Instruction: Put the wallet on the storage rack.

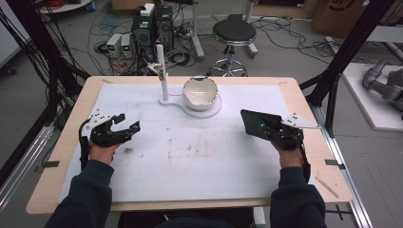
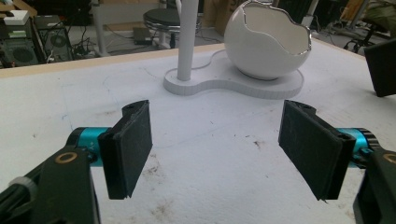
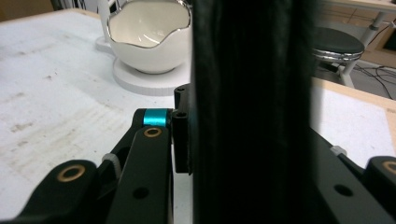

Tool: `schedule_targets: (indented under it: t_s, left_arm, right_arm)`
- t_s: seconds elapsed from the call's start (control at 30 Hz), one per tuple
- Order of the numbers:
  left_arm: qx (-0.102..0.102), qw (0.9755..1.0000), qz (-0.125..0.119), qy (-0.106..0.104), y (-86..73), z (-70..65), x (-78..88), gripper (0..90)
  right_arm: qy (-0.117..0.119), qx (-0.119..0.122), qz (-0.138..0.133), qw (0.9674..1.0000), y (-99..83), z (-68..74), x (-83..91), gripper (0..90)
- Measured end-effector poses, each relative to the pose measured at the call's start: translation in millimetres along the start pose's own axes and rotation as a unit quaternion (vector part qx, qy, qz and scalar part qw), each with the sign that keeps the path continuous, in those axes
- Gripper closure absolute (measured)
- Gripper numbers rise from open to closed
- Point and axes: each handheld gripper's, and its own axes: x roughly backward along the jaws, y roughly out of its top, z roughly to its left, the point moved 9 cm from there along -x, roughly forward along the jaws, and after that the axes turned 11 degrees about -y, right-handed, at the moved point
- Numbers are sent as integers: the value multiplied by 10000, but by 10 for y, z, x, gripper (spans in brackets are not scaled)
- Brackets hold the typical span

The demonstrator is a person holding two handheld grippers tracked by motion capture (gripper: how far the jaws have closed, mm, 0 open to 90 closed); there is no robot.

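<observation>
Grippers sit at both sides of the white mat (image 1: 142,171). The left gripper (image 1: 124,124) has its jaws wide apart and empty. The right gripper (image 1: 266,127) is clamped on a flat black object (image 1: 259,124). The egg-shaped bowl (image 1: 200,92) stands on its white stand (image 1: 164,100) at the far middle, ahead of both, slightly nearer the right one.

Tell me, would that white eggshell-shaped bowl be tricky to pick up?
Probably. The bowl looks glossy and glazed, so likely slippery. Its jagged thin rim suggests it chips easily. Its round belly may roll off the base if nudged.
</observation>
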Motion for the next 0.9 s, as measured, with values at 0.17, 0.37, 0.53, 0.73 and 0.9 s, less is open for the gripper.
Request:
schedule_targets:
  t_s: [0.17,0.37,0.53,0.73,0.9]
  left_arm:
    - [4,10000,-16,19,2,9,5,258]
    - [4,10000,-24,22,5,11,6,258]
    - [13,10000,-53,26,12,18,16,257]
    - [16,10000,-41,25,10,14,13,258]
    - [19,10000,-53,24,12,18,18,257]
  right_arm:
    - [-37,65,-88,9999,40,5,24,718]
    - [-98,178,50,9998,302,7,78,717]
    - [-176,638,1236,9901,389,-29,18,718]
    - [420,570,1491,9863,383,88,-156,693]
    - [575,345,732,9951,495,146,-251,639]
